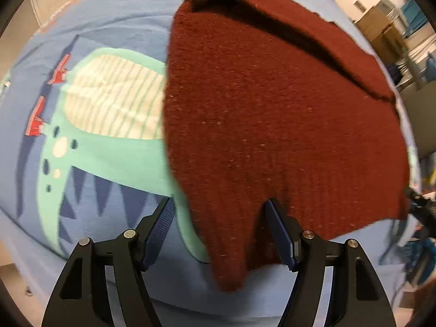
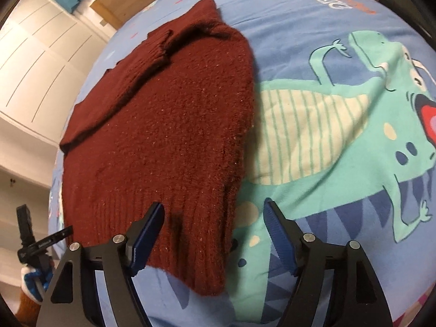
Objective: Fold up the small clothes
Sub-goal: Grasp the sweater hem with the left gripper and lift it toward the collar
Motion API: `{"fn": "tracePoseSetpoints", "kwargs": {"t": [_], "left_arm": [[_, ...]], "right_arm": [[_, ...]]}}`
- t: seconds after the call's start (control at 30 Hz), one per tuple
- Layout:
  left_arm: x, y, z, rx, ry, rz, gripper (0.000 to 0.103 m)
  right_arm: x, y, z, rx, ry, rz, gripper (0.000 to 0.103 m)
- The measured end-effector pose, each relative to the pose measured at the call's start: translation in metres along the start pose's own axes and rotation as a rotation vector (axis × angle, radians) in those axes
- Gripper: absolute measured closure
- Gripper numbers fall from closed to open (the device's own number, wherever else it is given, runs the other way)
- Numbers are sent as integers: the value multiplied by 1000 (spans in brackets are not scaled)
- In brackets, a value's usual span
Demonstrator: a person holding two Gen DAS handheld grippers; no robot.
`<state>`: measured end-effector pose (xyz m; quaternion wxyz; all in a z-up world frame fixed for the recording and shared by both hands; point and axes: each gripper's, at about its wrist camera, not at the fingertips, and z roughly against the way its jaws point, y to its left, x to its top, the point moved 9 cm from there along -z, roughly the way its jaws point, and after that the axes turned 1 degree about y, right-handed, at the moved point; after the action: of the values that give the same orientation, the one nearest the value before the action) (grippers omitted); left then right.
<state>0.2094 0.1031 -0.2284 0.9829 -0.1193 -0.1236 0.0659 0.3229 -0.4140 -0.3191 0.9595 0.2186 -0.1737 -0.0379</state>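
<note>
- Across the blue dinosaur-print bedcover point(image 1: 114, 13), lying flat: a dark red knitted sweater point(image 1: 272, 114), sleeve folded in over the body, ribbed hem nearest both cameras.
- Along the sweater's long folded edge, leaving the green dinosaur print point(image 2: 354, 141) showing on bare cover, open room running on toward the bedcover's far edge.
- Reaching almost to the bedcover's other side edge with the sweater's sleeve side; only a thin strip of blue showing there, white cupboard doors point(image 2: 35, 62) beyond.
- Holding the left gripper point(image 1: 220, 204) with jaws spread wide, straddling the hem's hanging corner, one finger point(image 1: 272, 209) touching or just under the knit; not clamped.
- Holding the right gripper point(image 2: 214, 207) likewise parted, hem corner lying between the fingers, nothing pinched.
- Showing a wooden headboard point(image 2: 130, 2) past the bedcover's far edge.
</note>
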Motion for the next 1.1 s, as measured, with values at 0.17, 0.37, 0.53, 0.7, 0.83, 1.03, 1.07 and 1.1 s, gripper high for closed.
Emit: {"fn": "tracePoseSetpoints", "kwargs": {"t": [0.17,0.37,0.53,0.7,0.83,1.03,1.07,1.1], "left_arm": [[-1,-9,0,-143,8,6,41],[1,-3,3,-258,18,87,66],[1,-3,4,-313,34,143,88],[3,2,18,-329,21,157,94],[16,1,35,-352,-19,155,95],[67,-12,75,-365,-127,109,95],[78,-13,81,-368,-144,108,95],[92,-14,88,-369,-163,105,95]], "right_arm": [[-2,8,-1,71,22,26,25],[-7,28,-6,165,59,72,37],[-9,31,-9,212,82,58,63],[-9,21,-5,245,69,-8,92],[2,29,7,282,19,-12,93],[53,50,44,313,-114,34,93],[65,55,51,310,-134,54,93],[75,58,55,304,-148,69,93]]}}
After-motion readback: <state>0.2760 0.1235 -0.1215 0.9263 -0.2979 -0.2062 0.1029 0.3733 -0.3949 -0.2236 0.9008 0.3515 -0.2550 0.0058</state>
